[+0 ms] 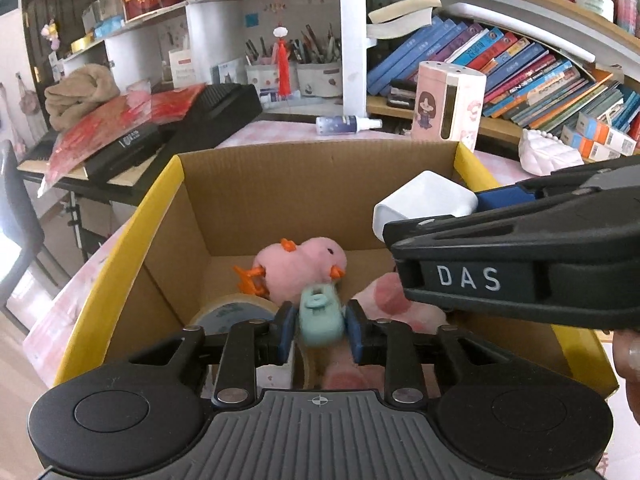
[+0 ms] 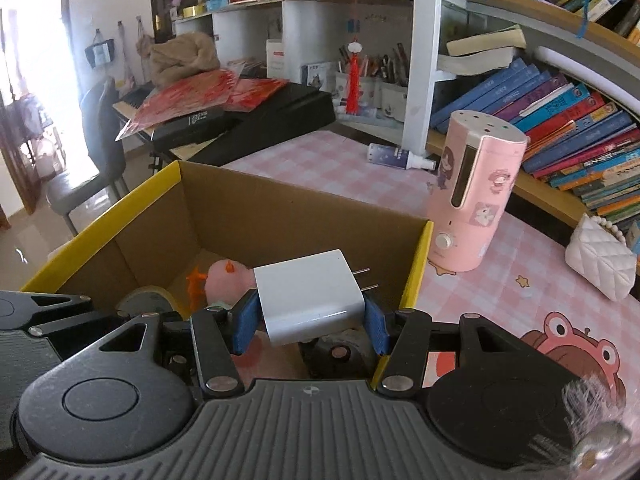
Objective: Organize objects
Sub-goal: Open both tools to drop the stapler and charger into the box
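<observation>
An open cardboard box (image 1: 320,148) with yellow outer walls stands on the pink checked table. My left gripper (image 1: 320,334) hangs inside it. A small mint-green clip-like thing (image 1: 322,320) sits between its blue pads (image 1: 285,334), with thin gaps showing on both sides. Below lie a pink plush (image 1: 304,264), a tape roll (image 1: 236,312) and a pink spotted soft toy (image 1: 392,300). My right gripper (image 2: 312,320) is shut on a white charger plug (image 2: 310,304), prongs pointing away, over the box's near right part (image 2: 420,264). The left wrist view shows the charger (image 1: 424,204) at the right.
A pink cylindrical appliance (image 2: 476,196) stands just beyond the box's right wall, with a spray bottle (image 2: 400,158) lying behind it. A white quilted bag (image 2: 600,260) sits at the right. A black keyboard (image 2: 240,120) under red packets, a chair (image 2: 100,152) and bookshelves (image 2: 560,120) surround the table.
</observation>
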Available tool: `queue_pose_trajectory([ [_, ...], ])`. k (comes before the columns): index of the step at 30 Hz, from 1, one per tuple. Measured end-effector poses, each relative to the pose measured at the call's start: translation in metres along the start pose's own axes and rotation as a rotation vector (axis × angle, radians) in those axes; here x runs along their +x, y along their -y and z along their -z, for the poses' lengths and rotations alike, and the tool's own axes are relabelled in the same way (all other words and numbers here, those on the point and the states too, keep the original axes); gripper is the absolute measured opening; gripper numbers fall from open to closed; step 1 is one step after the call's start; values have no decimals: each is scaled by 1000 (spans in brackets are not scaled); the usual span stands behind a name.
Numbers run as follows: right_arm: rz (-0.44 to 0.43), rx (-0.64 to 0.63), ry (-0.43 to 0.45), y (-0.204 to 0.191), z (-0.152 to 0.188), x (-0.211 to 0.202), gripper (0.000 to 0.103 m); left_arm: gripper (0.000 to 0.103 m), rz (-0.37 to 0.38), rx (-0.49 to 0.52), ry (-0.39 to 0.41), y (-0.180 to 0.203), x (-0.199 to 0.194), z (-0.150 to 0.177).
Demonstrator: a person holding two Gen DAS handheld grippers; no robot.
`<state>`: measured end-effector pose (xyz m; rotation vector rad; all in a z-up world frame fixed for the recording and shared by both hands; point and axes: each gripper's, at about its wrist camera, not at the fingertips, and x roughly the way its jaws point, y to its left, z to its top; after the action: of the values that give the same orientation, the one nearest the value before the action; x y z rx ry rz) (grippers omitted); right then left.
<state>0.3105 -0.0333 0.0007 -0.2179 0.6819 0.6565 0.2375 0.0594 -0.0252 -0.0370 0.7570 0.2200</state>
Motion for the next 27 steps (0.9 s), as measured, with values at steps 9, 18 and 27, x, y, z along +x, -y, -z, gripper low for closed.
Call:
queue_pose_trajectory([
  [9, -24, -59, -73, -7, -12, 22, 52, 71, -29, -45, 18, -8, -7, 3],
  [18, -13, -160, -164, -22, -12, 34, 51, 88, -8, -75, 27, -8, -13, 6],
  [27, -9, -146, -137, -20, -9, 27, 53, 89, -4, -74, 47, -10, -23, 8],
])
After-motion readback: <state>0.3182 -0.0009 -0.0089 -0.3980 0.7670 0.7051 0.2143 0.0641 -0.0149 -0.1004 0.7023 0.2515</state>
